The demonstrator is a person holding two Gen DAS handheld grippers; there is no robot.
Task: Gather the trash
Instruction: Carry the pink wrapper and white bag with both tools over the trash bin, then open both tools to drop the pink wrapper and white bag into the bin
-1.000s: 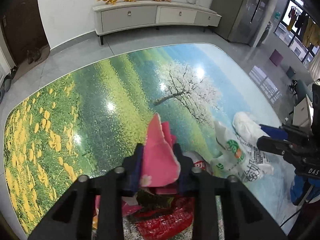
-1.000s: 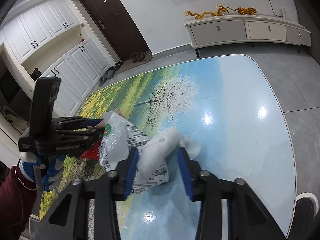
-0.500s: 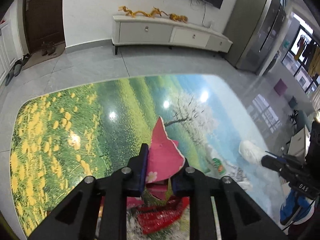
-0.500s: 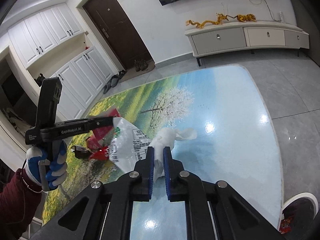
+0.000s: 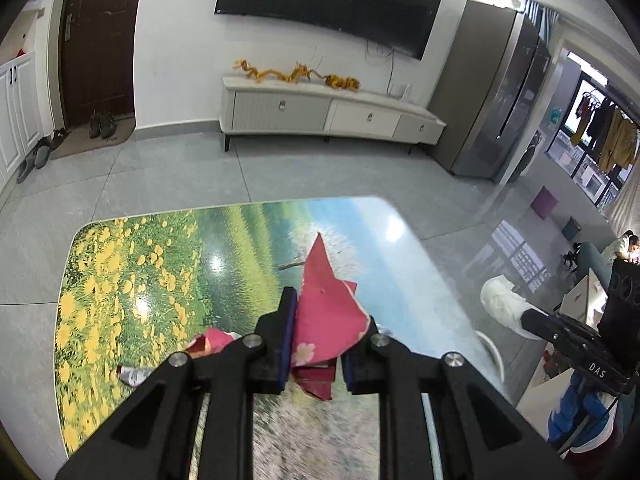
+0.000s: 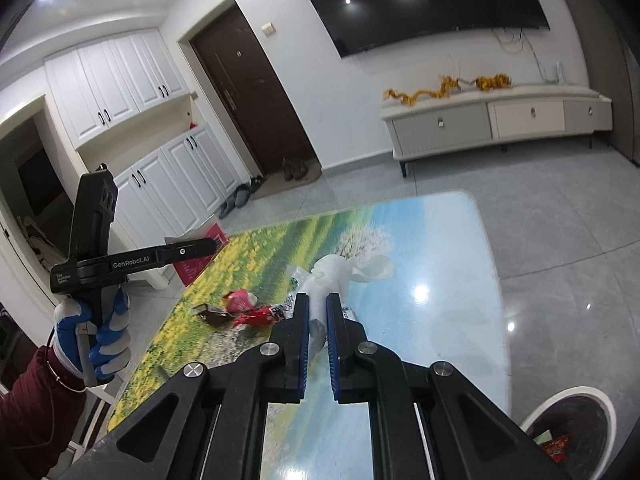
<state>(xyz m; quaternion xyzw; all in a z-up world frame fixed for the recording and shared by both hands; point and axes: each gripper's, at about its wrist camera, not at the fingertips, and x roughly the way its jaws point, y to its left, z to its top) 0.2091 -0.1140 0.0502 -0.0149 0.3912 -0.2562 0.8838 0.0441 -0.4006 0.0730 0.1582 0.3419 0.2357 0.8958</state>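
My left gripper (image 5: 326, 320) is shut on a pink and red piece of paper packaging (image 5: 320, 300), held up above the landscape-print table (image 5: 160, 264). The right wrist view shows that left gripper (image 6: 208, 245) at the left, in a blue-and-white gloved hand. My right gripper (image 6: 317, 308) is shut on a crumpled white tissue (image 6: 336, 268), with a thin printed plastic bag (image 6: 298, 274) bunched against it, both lifted off the table. Several wrappers lie on the table: a pink one (image 6: 242, 299), a red one (image 6: 260, 315) and a brown one (image 6: 212, 314).
A round white-rimmed bin (image 6: 572, 428) with some wrappers inside stands on the floor at the table's near right corner. Beyond the table are grey floor tiles, a white TV cabinet (image 5: 328, 114) and a dark door (image 6: 256, 108). White cupboards (image 6: 168, 184) line the left wall.
The right gripper's jaws closed on the tissue. Both grippers rose from the table with their pieces, so more of the room shows. The wrappers stayed on the table.
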